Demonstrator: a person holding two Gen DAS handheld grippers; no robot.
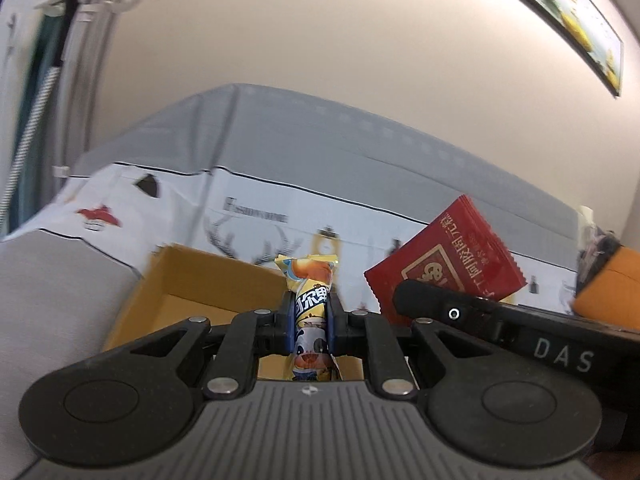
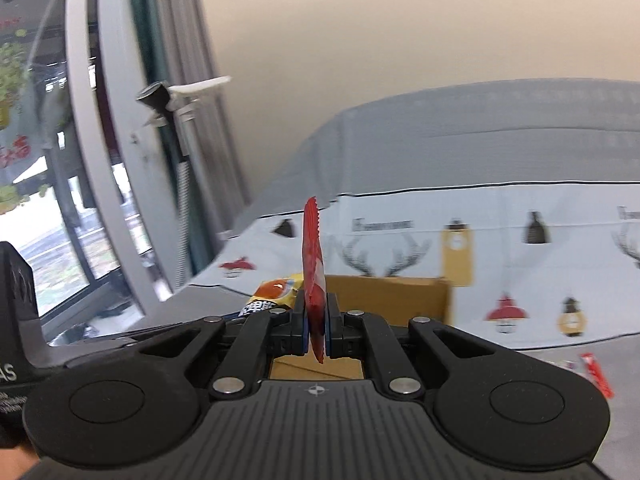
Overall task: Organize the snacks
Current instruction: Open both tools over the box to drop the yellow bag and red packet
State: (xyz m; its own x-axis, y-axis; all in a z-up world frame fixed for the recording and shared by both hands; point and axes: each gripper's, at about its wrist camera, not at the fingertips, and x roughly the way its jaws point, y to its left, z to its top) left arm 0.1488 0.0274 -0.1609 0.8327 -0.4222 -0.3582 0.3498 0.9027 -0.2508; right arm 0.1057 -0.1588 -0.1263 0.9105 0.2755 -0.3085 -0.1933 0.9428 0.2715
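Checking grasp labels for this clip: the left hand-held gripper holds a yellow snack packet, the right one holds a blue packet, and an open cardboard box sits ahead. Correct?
One detail is wrong: the right hand-held gripper is shut on a red packet, not a blue one, as the right wrist view shows. The left hand-held gripper does hold the yellow snack packet, with the open cardboard box ahead.

Lettering "DAS" is showing in pale capitals on the black hand-held gripper (image 1: 560, 350) body at right. Chinese characters on the red packet (image 1: 448, 256) and yellow wrapper (image 1: 312, 304) are staying illegible.
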